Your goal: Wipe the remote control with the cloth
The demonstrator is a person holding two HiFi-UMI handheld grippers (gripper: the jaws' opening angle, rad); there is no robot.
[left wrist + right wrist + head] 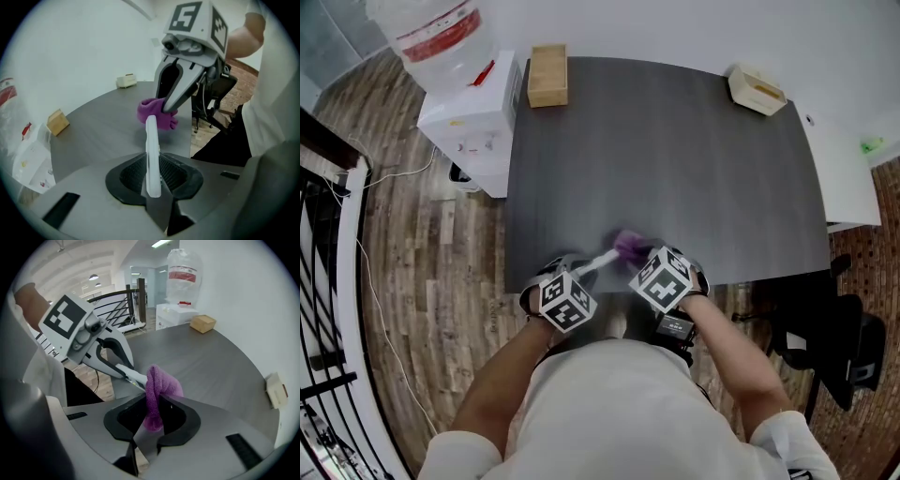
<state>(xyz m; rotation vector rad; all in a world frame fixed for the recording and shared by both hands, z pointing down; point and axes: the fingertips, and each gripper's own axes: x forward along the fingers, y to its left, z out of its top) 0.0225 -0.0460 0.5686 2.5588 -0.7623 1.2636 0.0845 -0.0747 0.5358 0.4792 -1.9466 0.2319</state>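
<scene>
A slim white remote control (152,154) stands edge-on between the jaws of my left gripper (579,274), which is shut on it; the remote (598,262) juts out over the table's near edge. My right gripper (645,259) is shut on a bunched purple cloth (157,392). The cloth (156,114) presses against the far end of the remote (132,374). Both grippers hover close together above the front edge of the dark grey table (675,159).
A wooden box (547,75) sits at the table's back left and a small cream box (756,88) at the back right. A white water dispenser (469,112) stands left of the table. A black chair (834,342) is at the right.
</scene>
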